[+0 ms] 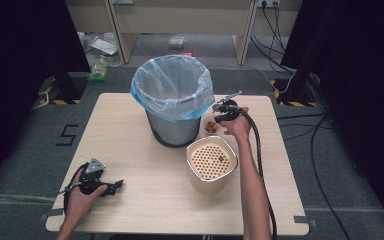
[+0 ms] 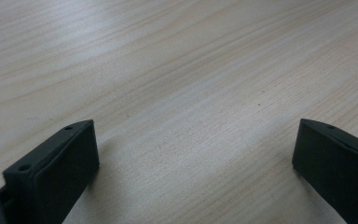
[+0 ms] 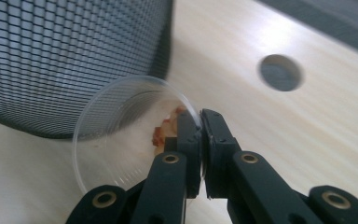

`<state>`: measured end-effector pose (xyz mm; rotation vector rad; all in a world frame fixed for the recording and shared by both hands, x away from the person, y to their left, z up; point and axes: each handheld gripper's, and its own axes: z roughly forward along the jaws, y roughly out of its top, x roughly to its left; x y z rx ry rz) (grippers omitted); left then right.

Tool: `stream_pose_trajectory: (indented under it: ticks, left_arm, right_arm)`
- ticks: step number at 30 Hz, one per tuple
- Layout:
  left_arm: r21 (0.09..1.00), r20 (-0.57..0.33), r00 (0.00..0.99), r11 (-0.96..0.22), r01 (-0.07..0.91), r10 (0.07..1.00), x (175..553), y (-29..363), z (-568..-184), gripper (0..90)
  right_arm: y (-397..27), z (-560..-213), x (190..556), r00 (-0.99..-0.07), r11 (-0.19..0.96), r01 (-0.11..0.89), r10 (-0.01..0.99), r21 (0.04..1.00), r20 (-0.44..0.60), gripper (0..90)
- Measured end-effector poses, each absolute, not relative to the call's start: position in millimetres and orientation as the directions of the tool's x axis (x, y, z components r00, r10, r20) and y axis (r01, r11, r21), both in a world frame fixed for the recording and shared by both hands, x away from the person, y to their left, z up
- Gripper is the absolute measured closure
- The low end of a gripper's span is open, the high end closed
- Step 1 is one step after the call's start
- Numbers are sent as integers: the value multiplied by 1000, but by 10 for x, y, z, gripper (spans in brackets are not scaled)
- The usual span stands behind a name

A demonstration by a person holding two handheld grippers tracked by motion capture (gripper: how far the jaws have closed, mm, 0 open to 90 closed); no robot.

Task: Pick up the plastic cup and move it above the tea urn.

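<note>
Grasp step done: right gripper [image 3: 200, 135] clenched on rim of clear plastic cup [image 3: 121, 140] of food scraps, on desk [image 1: 130, 125] beside bin [image 1: 172, 100]; next, lift and tip into bin. Left gripper [image 2: 191, 158] released, resting on desk

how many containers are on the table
3: a lined bin at the back centre, a cream tub with a perforated insert in front of it, and a small clear cup with food bits between them, pinched by the right hand-held gripper.

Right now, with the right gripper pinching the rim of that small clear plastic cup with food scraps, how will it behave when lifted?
The clear plastic cup looks thin, so probably light and flexible. Held by one rim edge in the right gripper, it may tilt, spilling scraps.
</note>
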<state>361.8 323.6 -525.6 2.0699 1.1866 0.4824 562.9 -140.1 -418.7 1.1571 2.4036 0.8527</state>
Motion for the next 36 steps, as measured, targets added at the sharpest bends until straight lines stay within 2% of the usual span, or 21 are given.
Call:
stream_pose_trajectory:
  ticks: [23,36]
  left_arm:
    - [724,-23,509,-337,602,860,3618,3234,-5257,0]
    - [725,-24,509,-335,601,861,3618,3234,-5258,0]
  right_arm:
    - [-1839,-3738,5304,-566,445,482,816,755,-120,872]
    - [-1839,-3488,5024,-566,486,351,791,800,-232,871]
